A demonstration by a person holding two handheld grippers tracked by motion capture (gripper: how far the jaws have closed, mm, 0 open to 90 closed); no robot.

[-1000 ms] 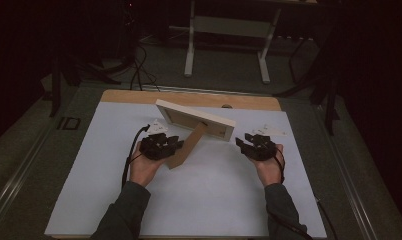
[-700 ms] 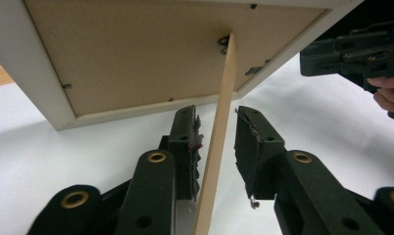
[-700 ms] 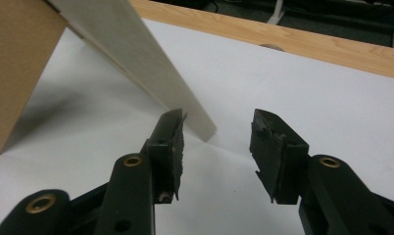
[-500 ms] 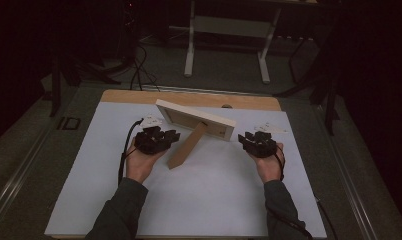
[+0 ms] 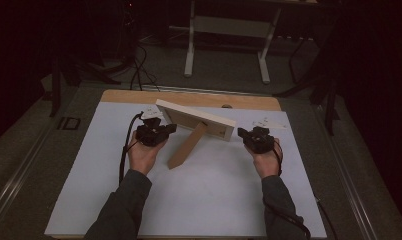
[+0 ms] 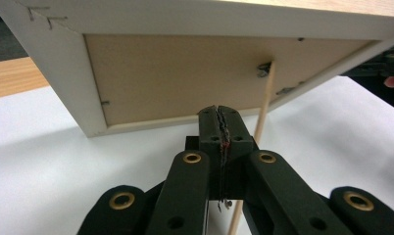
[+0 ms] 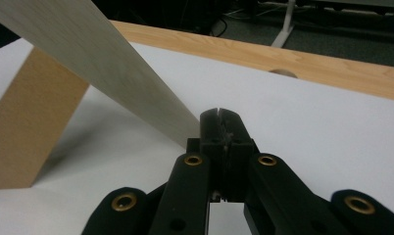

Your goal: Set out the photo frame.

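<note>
Picture frame [image 5: 196,119] stands on the white worktop [image 5: 214,200], back side toward the person, propped on its wooden easel leg [image 5: 187,146]. Long axis runs left-right across the worktop, far-left to near-right; the frame leans away from the person. No readable writing or brand on the back. Left gripper [image 5: 154,134] near the frame's left end, fingers pressed together, nothing between them, just closed. Right gripper [image 5: 256,139] near the right end, fingers [image 7: 219,129] also just closed, pinching nothing.

Picture frame [image 5: 196,118] on table [image 5: 214,200], between 2 claws
</note>
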